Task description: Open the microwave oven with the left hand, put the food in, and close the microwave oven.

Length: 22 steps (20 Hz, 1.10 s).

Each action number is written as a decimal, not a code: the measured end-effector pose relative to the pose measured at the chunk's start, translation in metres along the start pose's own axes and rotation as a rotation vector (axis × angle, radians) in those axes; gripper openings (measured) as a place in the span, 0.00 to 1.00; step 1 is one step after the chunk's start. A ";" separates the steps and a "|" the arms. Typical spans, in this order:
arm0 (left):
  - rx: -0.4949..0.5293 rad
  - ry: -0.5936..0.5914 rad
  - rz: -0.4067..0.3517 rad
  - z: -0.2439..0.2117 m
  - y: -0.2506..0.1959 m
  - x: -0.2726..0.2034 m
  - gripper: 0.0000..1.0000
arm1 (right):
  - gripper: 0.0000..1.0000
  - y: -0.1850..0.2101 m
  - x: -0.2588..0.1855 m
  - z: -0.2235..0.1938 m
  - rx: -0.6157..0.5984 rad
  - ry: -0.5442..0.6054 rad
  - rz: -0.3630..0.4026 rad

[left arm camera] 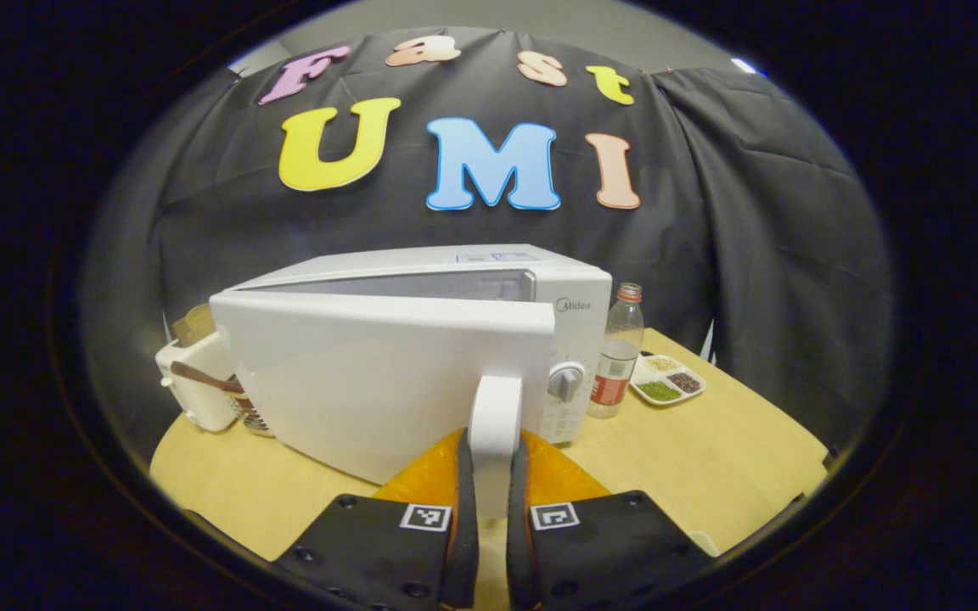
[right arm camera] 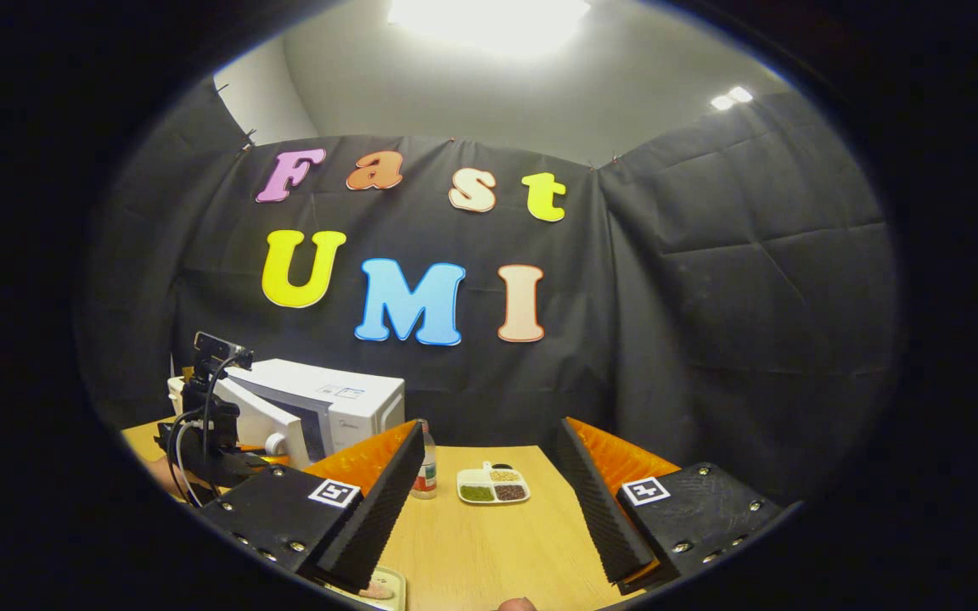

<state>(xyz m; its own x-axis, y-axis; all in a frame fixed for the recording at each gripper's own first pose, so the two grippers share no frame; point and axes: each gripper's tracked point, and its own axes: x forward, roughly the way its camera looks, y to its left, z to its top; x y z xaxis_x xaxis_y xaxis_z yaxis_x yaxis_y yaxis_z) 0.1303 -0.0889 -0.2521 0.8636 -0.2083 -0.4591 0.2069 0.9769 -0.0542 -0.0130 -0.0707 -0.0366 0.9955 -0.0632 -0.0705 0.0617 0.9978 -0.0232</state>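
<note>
While the door handle (left arm camera: 494,424) is being pinched between the fingers of the left gripper (left arm camera: 489,526), the microwave (left arm camera: 421,348) is sitting right in front of it with its door (left arm camera: 353,373) swung partway out, so the opening step looks started but not finished. Nothing is being carried by the right gripper (right arm camera: 485,501): its fingers are spread wide over the wooden table (right arm camera: 489,543), and no food is being held yet. So loading and closing are both judged as still left to do.

Just past the microwave's control side, a plastic bottle (left arm camera: 616,352) and a small divided dish (left arm camera: 667,378) of grains are being shown in the left gripper view, plus a white appliance (left arm camera: 196,382) off the hinge side.

Different stuff is being picked up in the right gripper view: the microwave (right arm camera: 319,403) well ahead and off toward its left finger, the left gripper (right arm camera: 209,424) with its camera and cables at the door, and the edge of a tray (right arm camera: 379,590) tucked under its own left finger. That tray might be where the food is, but it's too cut off to be told for sure. The bottle (right arm camera: 427,462) and dish (right arm camera: 493,485) are being seen between the fingers, farther out.
</note>
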 end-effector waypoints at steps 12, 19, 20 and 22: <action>-0.044 0.042 0.133 -0.057 0.085 -0.119 0.31 | 0.96 0.105 0.004 0.010 -0.017 -0.052 0.267; -0.120 0.090 0.303 -0.106 0.176 -0.176 0.30 | 0.96 0.167 -0.001 0.016 -0.028 -0.074 0.396; -0.131 0.083 0.312 -0.107 0.188 -0.181 0.30 | 0.96 0.175 -0.002 0.017 -0.032 -0.074 0.406; -0.168 0.078 0.303 -0.112 0.203 -0.191 0.29 | 0.96 0.189 -0.004 0.019 -0.044 -0.085 0.428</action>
<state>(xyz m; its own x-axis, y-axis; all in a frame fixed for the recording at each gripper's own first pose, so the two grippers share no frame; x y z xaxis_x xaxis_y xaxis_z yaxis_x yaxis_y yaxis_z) -0.0440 0.1542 -0.2750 0.8350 0.0901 -0.5429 -0.1372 0.9894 -0.0468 -0.0038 0.1182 -0.0214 0.9333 0.3591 -0.0008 -0.3586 0.9320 -0.0526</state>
